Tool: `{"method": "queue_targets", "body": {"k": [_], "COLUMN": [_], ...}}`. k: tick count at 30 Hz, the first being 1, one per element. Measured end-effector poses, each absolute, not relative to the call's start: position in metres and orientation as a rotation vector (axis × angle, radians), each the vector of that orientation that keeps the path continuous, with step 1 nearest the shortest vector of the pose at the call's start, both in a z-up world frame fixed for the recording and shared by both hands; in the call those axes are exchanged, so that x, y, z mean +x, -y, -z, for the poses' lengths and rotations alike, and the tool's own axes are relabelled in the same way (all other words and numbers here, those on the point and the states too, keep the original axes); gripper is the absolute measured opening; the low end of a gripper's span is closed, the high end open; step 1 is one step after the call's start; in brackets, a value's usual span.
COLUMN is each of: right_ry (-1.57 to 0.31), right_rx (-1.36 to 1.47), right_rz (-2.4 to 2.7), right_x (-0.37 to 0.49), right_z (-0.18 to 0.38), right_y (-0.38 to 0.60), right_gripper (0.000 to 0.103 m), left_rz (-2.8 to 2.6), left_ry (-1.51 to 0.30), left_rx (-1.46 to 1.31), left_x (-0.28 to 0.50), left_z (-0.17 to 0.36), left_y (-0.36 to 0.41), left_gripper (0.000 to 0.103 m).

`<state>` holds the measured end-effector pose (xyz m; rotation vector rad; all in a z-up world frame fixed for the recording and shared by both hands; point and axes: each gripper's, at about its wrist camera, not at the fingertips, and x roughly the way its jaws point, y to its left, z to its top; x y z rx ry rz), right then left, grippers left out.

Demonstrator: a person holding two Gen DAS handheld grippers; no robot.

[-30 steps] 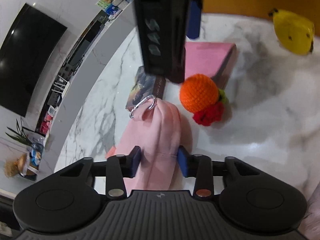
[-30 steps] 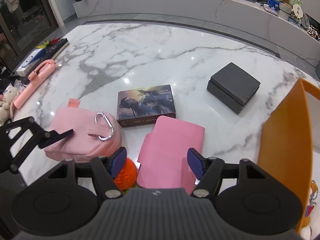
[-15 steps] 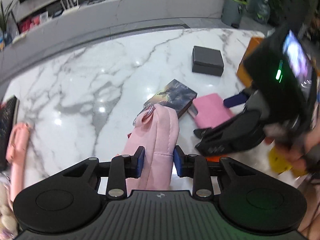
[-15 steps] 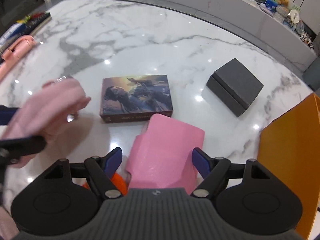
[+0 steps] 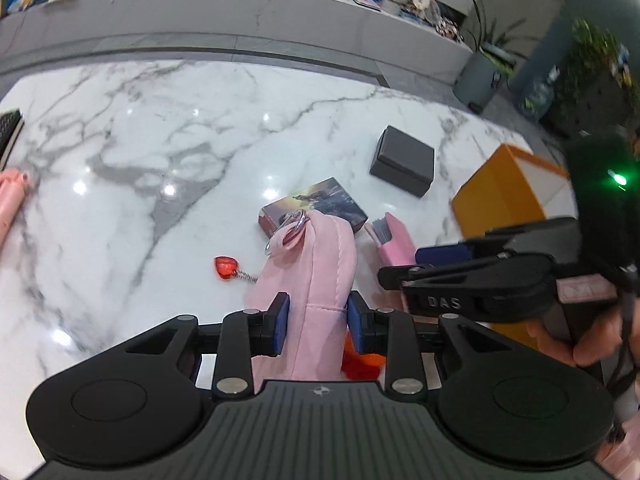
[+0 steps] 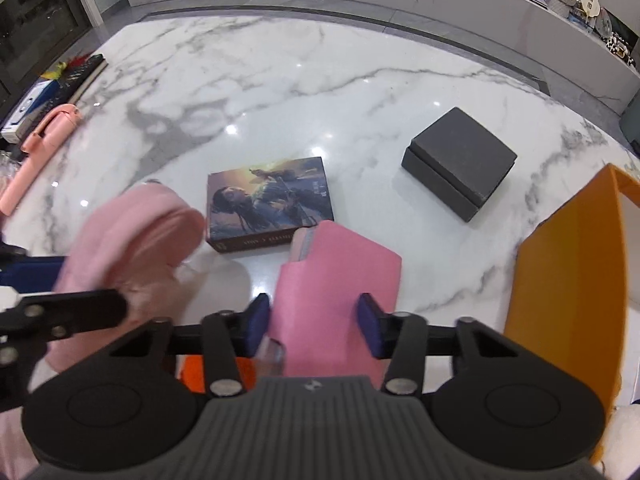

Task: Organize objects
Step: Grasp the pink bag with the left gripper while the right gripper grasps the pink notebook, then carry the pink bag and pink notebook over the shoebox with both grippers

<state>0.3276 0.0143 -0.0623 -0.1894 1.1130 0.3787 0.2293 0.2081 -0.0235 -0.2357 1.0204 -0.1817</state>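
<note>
My left gripper (image 5: pixel 318 322) is shut on a soft pink pouch (image 5: pixel 316 268) with a silver carabiner (image 5: pixel 290 228) and holds it lifted above the marble table (image 5: pixel 160 152). The pouch also shows blurred in the right wrist view (image 6: pixel 132 248). My right gripper (image 6: pixel 316 326) is open, its blue pads on either side of a flat pink case (image 6: pixel 340 280) that lies on the table; they do not clearly touch it. The right gripper shows in the left wrist view (image 5: pixel 460 276), beside the pouch. An orange crochet toy (image 6: pixel 216 372) peeks out under the fingers.
A picture box (image 6: pixel 268 200) lies ahead, a dark grey box (image 6: pixel 460 160) farther right. An orange bin (image 6: pixel 572 280) stands at the right. A red heart charm on a chain (image 5: pixel 226 268) lies on the table. A pink handle (image 6: pixel 40 148) and a remote lie at the left edge.
My left gripper has lifted the pink pouch off the table and swung round; the heart charm now lies uncovered. My right gripper has narrowed around the pink case.
</note>
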Motion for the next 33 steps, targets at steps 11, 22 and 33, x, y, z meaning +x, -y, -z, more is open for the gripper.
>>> {"method": "queue_targets", "body": {"k": [11,22,33], "right_ry": [-1.123,-1.02,-0.796], "right_rx": [0.043,0.206,0.312], "right_rz": [-0.399,-0.458,-0.438], "right_x": [0.321,0.287,0.227], "right_z": [0.028,-0.021,-0.104], "right_y": [0.04,0.085,0.173], "right_gripper": [0.016,0.016,0.016], "left_rz": [0.165,0.218,0.428], "left_ry": [-0.953,-0.908,-0.81], "left_rx": [-0.388,-0.444,-0.509], "left_x": [0.231,0.216,0.205], "left_z": [-0.002,-0.031,-0.084], "left_y": [-0.202,-0.16,-0.084], "left_gripper": [0.034,0.034,0.034]}}
